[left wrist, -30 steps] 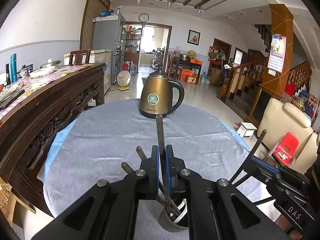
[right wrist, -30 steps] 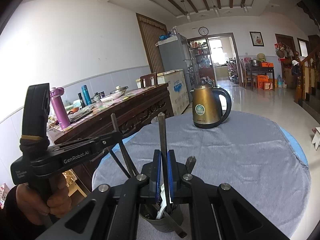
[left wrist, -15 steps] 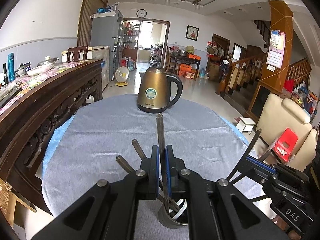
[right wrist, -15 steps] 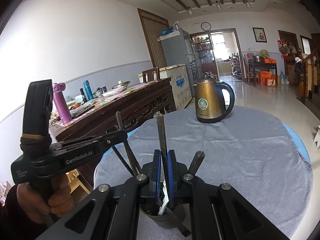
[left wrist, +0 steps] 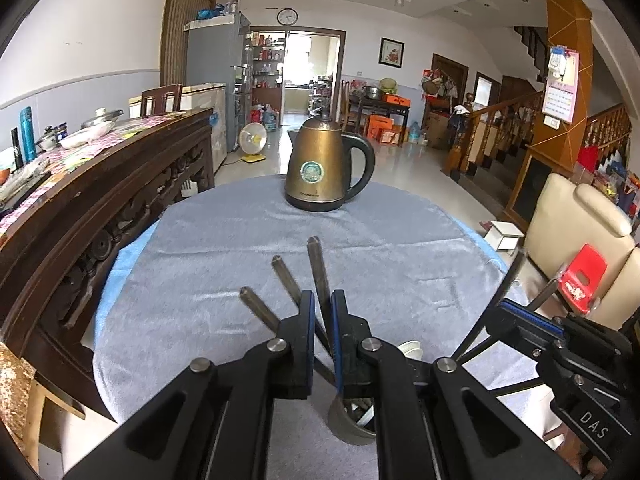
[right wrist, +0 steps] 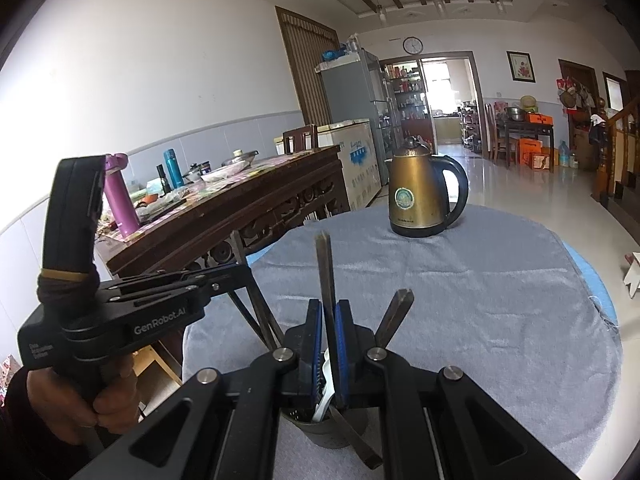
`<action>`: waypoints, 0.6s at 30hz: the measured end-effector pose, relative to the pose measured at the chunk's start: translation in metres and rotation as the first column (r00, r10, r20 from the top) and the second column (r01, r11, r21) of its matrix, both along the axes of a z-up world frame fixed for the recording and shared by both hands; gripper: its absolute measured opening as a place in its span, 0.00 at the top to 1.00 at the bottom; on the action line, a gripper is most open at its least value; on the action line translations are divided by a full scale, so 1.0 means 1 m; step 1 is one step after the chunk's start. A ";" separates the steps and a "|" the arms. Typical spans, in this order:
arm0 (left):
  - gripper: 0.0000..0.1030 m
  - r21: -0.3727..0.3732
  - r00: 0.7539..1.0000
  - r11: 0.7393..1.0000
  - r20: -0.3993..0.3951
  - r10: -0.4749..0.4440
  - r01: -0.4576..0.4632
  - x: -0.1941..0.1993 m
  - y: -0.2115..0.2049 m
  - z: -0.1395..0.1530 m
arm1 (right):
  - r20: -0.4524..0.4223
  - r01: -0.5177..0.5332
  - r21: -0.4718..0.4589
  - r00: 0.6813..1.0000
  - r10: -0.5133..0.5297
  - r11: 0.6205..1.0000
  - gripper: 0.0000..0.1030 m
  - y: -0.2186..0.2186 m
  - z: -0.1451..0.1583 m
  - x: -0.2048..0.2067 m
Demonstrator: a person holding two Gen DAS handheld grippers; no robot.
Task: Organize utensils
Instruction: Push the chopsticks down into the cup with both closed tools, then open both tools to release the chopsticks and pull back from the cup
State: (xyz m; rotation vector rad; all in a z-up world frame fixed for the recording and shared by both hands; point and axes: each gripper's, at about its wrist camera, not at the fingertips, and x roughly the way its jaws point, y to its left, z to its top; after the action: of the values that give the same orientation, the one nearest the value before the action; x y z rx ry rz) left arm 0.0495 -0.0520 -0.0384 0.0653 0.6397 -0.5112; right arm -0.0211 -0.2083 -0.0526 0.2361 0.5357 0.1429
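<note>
At the bottom centre of my left wrist view, my left hand-held gripper (left wrist: 322,320) has its jaws drawn close around a dark metal utensil handle (left wrist: 318,272), which leans slightly left; whether the pads actually press it I cannot tell. Just below, the grey utensil cup (left wrist: 352,424) stands on the desk, with two more dark handles (left wrist: 286,276) fanning out toward the left of the frame. In the right wrist view, my right hand-held gripper (right wrist: 328,332) is clamped on an upright flat metal utensil (right wrist: 325,272) that rises from the same cup (right wrist: 320,428) at the bottom centre; a white utensil (right wrist: 325,380) shows between the blue pads. My left hand (right wrist: 76,404) grips its tool at the lower left. The grey cloth (left wrist: 380,248) covers the round desk. Farther back, at frame centre, a bronze kettle (left wrist: 324,168) stands on the cloth. A carved wooden sideboard (left wrist: 100,184) runs along the left.
</note>
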 end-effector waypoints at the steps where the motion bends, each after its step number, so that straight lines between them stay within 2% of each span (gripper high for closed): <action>1: 0.92 0.006 1.000 1.000 0.002 0.003 -0.003 0.000 0.000 0.000 | -0.006 0.001 0.000 1.000 -0.001 1.000 0.89 0.000 0.000 0.001; 3: 0.77 0.010 1.000 1.000 0.002 0.009 -0.009 -0.001 0.001 0.000 | -0.012 0.003 0.003 1.000 -0.003 1.000 0.87 -0.001 -0.001 0.001; 5: 0.68 0.011 1.000 1.000 0.009 0.017 -0.017 -0.002 0.002 0.001 | -0.011 0.004 0.000 1.000 -0.004 1.000 0.87 0.000 -0.001 0.001; 8: 0.60 0.020 0.999 0.999 0.022 0.024 -0.025 -0.004 0.003 0.002 | -0.009 0.006 -0.002 1.000 -0.006 1.000 0.87 0.000 -0.001 0.000; 11: 0.44 0.026 0.999 0.999 0.027 0.031 -0.032 -0.005 0.004 0.004 | -0.006 0.011 -0.001 1.000 -0.011 1.000 0.87 -0.001 0.000 -0.002; 14: 0.35 0.044 0.998 0.997 0.030 0.055 -0.056 -0.007 0.007 0.005 | -0.002 0.019 0.003 1.000 -0.019 1.000 0.87 -0.004 0.001 -0.004; 18: 0.33 0.045 0.996 0.996 0.038 0.077 -0.079 -0.012 0.020 0.008 | 0.011 0.025 0.005 1.000 -0.025 1.000 0.87 -0.007 0.005 -0.008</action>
State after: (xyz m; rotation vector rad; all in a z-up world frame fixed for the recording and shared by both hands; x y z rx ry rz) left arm 0.0374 -0.0321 -0.0304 0.0923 0.6166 -0.4188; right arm -0.0292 -0.2157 -0.0480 0.2470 0.5213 0.1213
